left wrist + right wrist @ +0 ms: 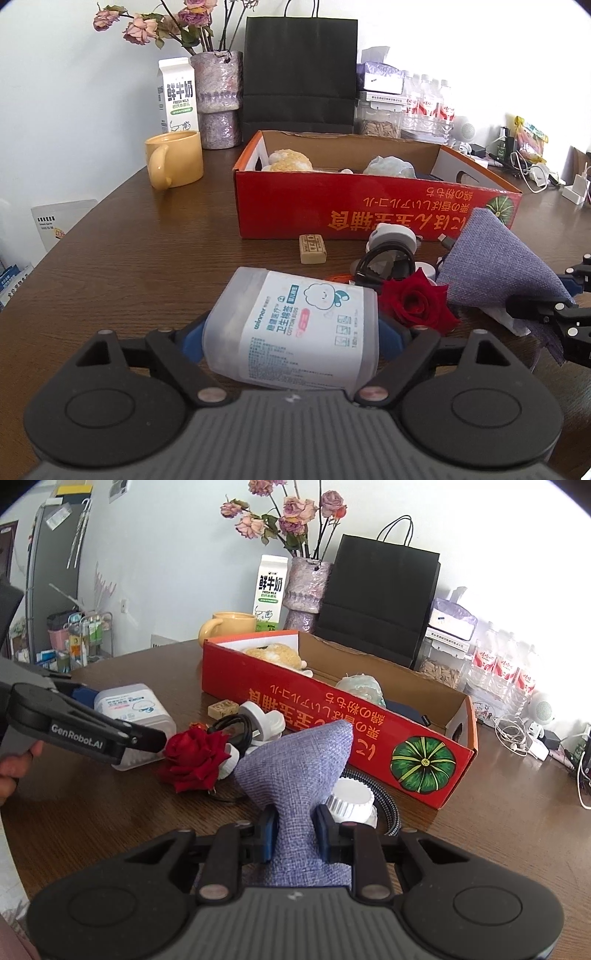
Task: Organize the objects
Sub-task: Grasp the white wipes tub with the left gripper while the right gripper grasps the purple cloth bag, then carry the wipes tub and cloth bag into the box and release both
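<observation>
Our left gripper (291, 332) is clamping the cotton swab box (295, 328) between its blue pads, low over the worktop (147, 258). Our right gripper (293, 834) is pinching the purple fabric pouch (295, 768), jaws nearly together. Beside both, we are seeing a red rose (195, 757) lying near a black cable (384, 258). Farther back, the red cardboard box (369, 206) is sitting open, holding plush items.
</observation>
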A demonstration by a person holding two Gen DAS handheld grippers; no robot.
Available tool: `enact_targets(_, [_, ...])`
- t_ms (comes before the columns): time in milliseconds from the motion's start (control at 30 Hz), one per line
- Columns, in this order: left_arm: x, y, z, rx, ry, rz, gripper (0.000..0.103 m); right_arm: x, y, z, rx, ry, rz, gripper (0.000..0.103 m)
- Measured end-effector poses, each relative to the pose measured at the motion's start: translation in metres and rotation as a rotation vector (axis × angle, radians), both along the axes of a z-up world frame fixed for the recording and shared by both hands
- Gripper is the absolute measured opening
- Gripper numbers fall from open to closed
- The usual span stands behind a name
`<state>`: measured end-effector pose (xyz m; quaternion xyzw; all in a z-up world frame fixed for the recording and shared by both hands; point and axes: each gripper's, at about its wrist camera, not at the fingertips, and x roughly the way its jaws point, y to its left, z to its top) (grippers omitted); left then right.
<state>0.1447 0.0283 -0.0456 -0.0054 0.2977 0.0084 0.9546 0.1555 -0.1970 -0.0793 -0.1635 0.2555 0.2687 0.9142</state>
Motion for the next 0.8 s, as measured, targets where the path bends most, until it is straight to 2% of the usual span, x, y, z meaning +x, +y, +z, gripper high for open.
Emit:
enact_targets(500, [-0.018,-0.003,0.039,-0.033,-0.107,0.051,0.088,-0.011,-0.009,0.02,0.136,-0.025,-0.041,0.016])
enact_targets(800, [-0.003,-0.014,0.063,-0.045,-0.164,0.041,0.088,0.001,-0.003,0.038,0.194,-0.06,-0.055,0.016])
